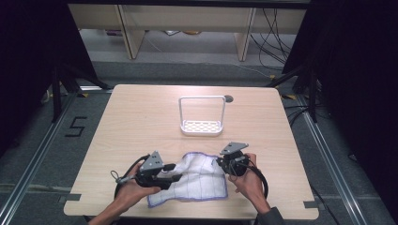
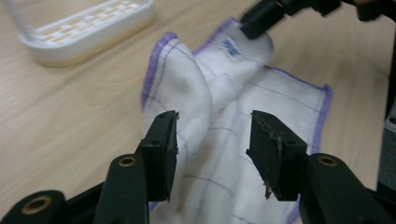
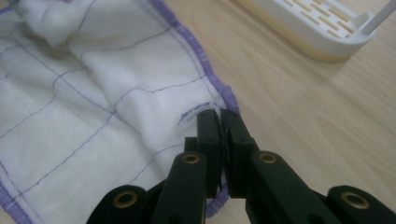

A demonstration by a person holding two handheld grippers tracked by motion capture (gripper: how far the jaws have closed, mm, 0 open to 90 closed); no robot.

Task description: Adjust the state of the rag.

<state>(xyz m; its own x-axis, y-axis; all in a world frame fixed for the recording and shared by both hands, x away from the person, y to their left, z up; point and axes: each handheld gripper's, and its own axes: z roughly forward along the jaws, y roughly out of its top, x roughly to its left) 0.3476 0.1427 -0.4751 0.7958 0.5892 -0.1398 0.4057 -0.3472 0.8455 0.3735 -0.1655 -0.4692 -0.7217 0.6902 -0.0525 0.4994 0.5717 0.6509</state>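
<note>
Two tools: one in each of my hands, both low over the near part of the surface (image 1: 141, 117), with the cloth between them.
Cloth: a white cloth (image 1: 199, 177) with thin purple grid lines and a purple stitched hem, lying on the near middle of the surface, partly rumpled; one part is humped up in a soft fold.
Left tool: my left tool (image 2: 212, 140) has its jaws standing apart at a middling width, pads bare and pressing on nothing. The raised fold of cloth lies just ahead of and between the jaws, brushing close to the left one; whether it touches I cannot tell.
Right tool: my right tool (image 3: 219, 128) is pinched narrow on the cloth's hemmed edge, right beside the small blue printed label (image 3: 194, 113). The pads meet with the cloth's border between them.
Right tool seen from the left tool: its black tip sits at the far corner of the cloth, on the label end.
Rack: a white slotted tray with a tall wire handle (image 1: 202, 116) stands farther back on the surface, well apart from the cloth.
Hands: my left hand (image 1: 133, 191) and right hand (image 1: 248, 180) come in from the near edge, each wrapped around its tool.
</note>
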